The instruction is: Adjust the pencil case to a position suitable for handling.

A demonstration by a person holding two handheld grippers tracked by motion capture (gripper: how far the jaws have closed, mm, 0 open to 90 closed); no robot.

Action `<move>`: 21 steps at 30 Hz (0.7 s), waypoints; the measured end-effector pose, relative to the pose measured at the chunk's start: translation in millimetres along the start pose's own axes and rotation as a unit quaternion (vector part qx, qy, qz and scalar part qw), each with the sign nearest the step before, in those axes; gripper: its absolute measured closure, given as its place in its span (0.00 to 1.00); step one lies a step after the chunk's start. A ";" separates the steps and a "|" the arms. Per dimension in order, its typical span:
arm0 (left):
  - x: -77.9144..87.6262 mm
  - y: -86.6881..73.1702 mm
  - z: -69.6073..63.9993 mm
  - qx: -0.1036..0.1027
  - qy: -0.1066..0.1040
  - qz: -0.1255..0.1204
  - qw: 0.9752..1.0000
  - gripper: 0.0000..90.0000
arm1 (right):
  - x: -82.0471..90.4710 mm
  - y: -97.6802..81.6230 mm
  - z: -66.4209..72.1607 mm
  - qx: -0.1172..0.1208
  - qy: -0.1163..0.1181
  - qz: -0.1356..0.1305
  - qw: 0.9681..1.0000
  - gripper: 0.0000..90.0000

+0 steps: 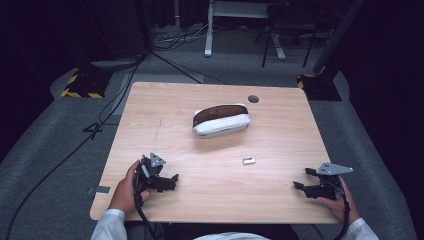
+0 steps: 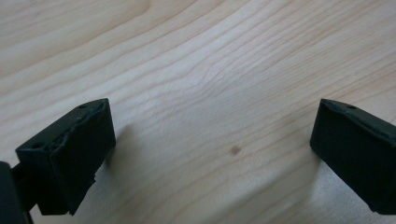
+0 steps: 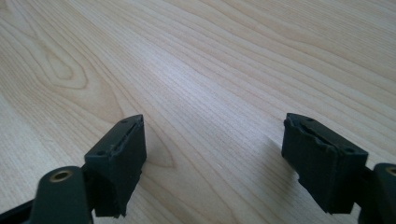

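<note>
High view: the white oblong case with a brown interior (image 1: 221, 120) lies near the middle of the light wooden surface (image 1: 280, 130), towards the far edge and well apart from both grippers. It rests on its long side, the white shell (image 1: 223, 125) facing the person and a brown strip (image 1: 218, 110) showing along its far upper edge. A small silver rectangular piece (image 1: 248, 161) lies alone on the surface, between the case and the right gripper (image 1: 302, 179); its exact kind is too small to tell

Handling judgement: the case appears light and rigid, with a smooth, rounded shell that is likely slippery. The recommended hold is across the short width at mid-length, with the jaws squared to the flat sides; a grip on the rounded ends could slide off

Jaw state: the left gripper (image 1: 173, 179) rests low at the near left of the surface, jaws spread wide and empty. Left gripper view confirms bare wood between them (image 2: 212, 154). The right gripper sits at the near right, jaws likewise wide apart, nothing between them (image 3: 212, 163)
</note>
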State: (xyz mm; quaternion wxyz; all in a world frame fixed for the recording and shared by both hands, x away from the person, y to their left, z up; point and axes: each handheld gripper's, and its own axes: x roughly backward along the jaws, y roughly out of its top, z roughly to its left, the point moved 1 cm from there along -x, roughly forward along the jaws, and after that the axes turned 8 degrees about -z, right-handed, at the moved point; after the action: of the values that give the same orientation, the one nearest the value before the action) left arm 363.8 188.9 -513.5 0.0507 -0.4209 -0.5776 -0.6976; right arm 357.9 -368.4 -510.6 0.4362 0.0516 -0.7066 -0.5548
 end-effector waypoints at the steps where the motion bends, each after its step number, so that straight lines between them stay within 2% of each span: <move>1: -2.3 2.0 1.5 -0.010 -0.008 0.001 1.000 0.01 | 0.0 0.0 0.0 0.000 0.000 0.000 1.000 0.25; 5: -9.9 9.4 6.6 -0.037 -0.039 0.005 0.999 0.00 | 0.0 0.0 0.1 0.000 0.000 0.000 1.000 0.25; 7: -15.5 13.8 5.5 -0.034 -0.039 0.003 0.999 0.00 | -0.4 0.3 0.0 -0.001 -0.001 0.000 1.000 0.25; 9: -19.9 17.8 4.7 -0.039 -0.039 0.004 0.998 0.00 | -1.2 0.8 0.3 -0.003 -0.002 0.000 1.000 0.25; 11: -22.8 20.1 0.7 -0.030 -0.031 0.003 0.999 0.00 | -1.9 1.3 0.6 -0.003 -0.003 0.000 1.000 0.25; 12: -23.3 19.8 -1.3 -0.027 -0.034 0.001 0.999 0.00 | -2.2 1.9 0.8 0.001 -0.001 0.001 1.000 0.27; 15: -21.3 18.5 -5.8 -0.048 -0.054 0.004 0.997 0.00 | -3.6 3.8 2.4 0.008 0.006 0.003 1.000 0.28; 19: -20.4 17.2 -9.4 -0.054 -0.062 0.002 0.997 0.00 | -8.1 7.2 4.7 0.011 0.013 0.006 1.000 0.27; 21: -18.8 16.4 -10.9 -0.063 -0.073 0.006 0.995 0.00 | -18.2 14.0 9.9 0.019 0.025 0.007 0.999 0.26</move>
State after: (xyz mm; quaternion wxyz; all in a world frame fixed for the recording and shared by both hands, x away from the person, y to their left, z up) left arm 379.3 166.4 -512.9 -0.0140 -0.4761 -0.5321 -0.7000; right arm 368.1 -345.6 -509.2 0.4569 0.0688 -0.7062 -0.5364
